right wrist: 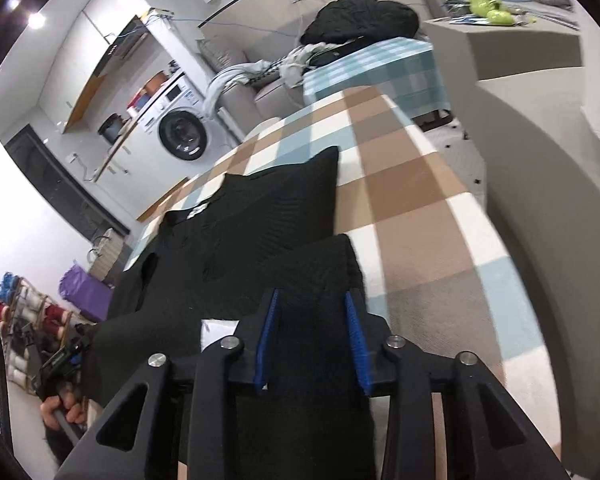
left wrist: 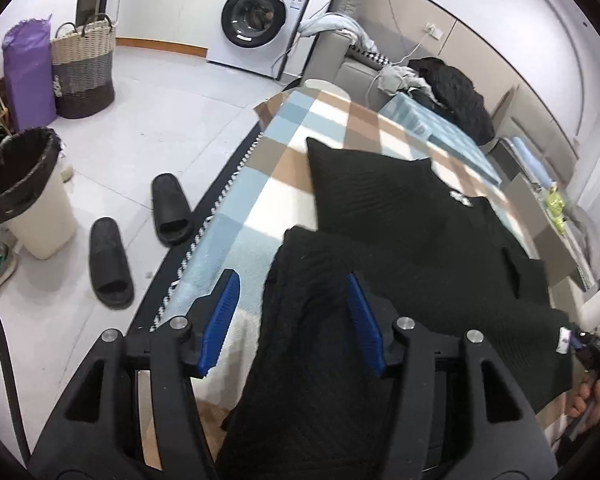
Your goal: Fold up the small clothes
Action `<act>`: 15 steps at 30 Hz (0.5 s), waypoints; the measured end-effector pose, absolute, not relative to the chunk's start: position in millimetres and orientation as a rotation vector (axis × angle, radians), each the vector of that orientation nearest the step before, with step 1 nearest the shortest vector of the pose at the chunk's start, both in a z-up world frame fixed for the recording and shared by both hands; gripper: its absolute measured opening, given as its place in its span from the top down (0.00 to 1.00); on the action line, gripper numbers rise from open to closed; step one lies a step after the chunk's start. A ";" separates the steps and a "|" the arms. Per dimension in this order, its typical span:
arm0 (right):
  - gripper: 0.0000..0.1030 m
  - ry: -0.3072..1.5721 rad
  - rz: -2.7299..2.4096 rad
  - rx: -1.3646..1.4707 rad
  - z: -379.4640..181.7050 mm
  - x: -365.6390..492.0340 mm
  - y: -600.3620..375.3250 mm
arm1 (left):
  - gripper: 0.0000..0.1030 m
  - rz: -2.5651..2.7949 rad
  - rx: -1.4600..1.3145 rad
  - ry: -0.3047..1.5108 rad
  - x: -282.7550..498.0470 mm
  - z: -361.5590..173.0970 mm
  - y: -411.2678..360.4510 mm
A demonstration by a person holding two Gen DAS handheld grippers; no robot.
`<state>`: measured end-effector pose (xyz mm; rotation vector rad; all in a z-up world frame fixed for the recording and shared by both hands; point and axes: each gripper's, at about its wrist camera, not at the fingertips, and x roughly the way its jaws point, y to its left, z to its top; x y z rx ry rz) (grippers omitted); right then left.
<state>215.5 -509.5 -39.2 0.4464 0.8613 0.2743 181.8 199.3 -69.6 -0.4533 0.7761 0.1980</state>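
- Checked cloth [left wrist: 236,216] in blue, brown and white covers the table, and the black top [left wrist: 400,216] lies spread out on it.
- Ahead of the left gripper [left wrist: 292,300], past the table, a white washing machine [left wrist: 260,16] stands by the wall.
- Off to the left of its jaws, two black slippers [left wrist: 140,236] sit on the floor, near a cream bin [left wrist: 28,200] with a black bag in it.
- A woven basket [left wrist: 83,68] stands farther back, beside a purple bag [left wrist: 26,76].
- The left gripper's jaws are wide apart. A fold of the black top hangs between them, close to the right blue pad. I cannot tell if it touches.
- The right gripper [right wrist: 314,332] has its jaws apart too, with black fabric lying between the blue pads. They do not squeeze it.
- The top's sleeves point away from both sets of jaws, toward the far end of the table.
- Beyond the right gripper's jaws, a pile of dark clothes [right wrist: 360,16] sits on a grey sofa [right wrist: 268,92].
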 end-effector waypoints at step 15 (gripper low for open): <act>0.93 0.806 0.211 0.311 -27.9 242.6 -490.1 | 0.96 0.203 -0.356 0.727 220.4 -57.7 186.5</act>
